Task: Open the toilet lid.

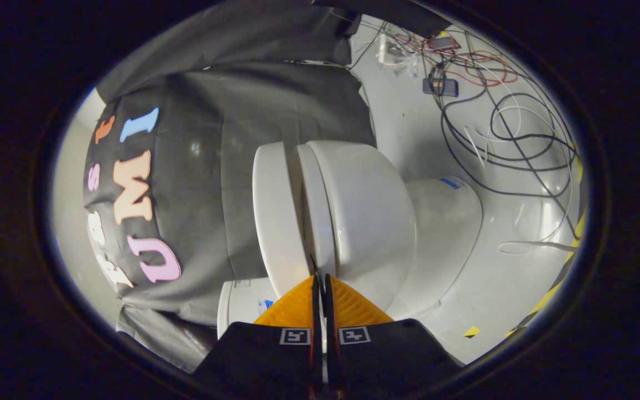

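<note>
Far to the left of my fingers hangs the black cloth wall [231, 166] of the booth. Next comes the toilet lid [275, 216], a thin white slab standing apart from the seat [315, 211] beside it, with a narrow dark gap between the two. That gap runs down to a spot just ahead of my fingertips. My fingers [320, 280] are clenched together, nearly touching, with nothing held between them; their tips point at the near edge of the lid and seat, whether touching I cannot tell. Just right of the seat bulges the toilet bowl [373, 222], and beyond it the rounded base [445, 222]. Further right, well beyond my fingers, loose cables [514, 133] lie tangled on the pale floor [498, 289].
</note>
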Motion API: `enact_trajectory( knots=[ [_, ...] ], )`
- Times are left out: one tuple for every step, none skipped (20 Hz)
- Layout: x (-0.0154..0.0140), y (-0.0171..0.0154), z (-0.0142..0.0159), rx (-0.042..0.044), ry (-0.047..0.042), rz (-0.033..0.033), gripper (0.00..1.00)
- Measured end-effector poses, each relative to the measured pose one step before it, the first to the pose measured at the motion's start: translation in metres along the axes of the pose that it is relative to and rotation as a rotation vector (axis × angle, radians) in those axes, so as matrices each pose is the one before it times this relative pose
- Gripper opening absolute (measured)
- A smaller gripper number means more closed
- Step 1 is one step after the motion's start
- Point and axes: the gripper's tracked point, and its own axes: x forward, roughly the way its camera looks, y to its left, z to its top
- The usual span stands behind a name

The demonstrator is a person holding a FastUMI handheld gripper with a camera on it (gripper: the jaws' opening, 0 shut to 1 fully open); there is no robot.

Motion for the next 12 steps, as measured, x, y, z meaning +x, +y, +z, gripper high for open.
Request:
enact_trajectory(
  knots=[
    [0.01443, -0.00169, 0.00588, -0.05731, -0.01393, -0.01236, 0.01],
    [-0.00267, -0.00141, -0.00084, -0.05735, -0.00367, -0.03291, 0.0],
    [-0.00203, 0.00087, 0.00274, -0.04349, 0.0015, -0.03274, 0.0],
    [-0.00139, 0.00213, 0.00133, -0.0325, -0.00407, -0.0324, 0.0],
    [-0.00268, 0.00024, -0.0019, -0.04241, 0.00308, -0.03148, 0.0],
    [-0.00275, -0.00188, -0.00116, -0.03075, 0.00067, -0.02727, 0.0],
    [-0.00081, 0.00606, -0.00071, -0.0229, -0.01056, -0.00738, 0.01],
    [-0.0014, 0.00612, 0.00098, -0.00191, -0.00705, 0.00238, 0.01],
    [-0.00068, 0.00562, 0.00146, -0.0072, -0.00677, 0.00111, 0.01],
    [-0.00237, 0.00402, -0.00001, -0.02546, -0.0059, -0.00134, 0.0],
    [-0.00287, 0.00574, 0.00096, -0.03759, -0.00922, -0.00049, 0.01],
    [-0.00226, 0.00523, 0.00132, -0.01951, -0.00729, 0.00103, 0.01]
  ],
)
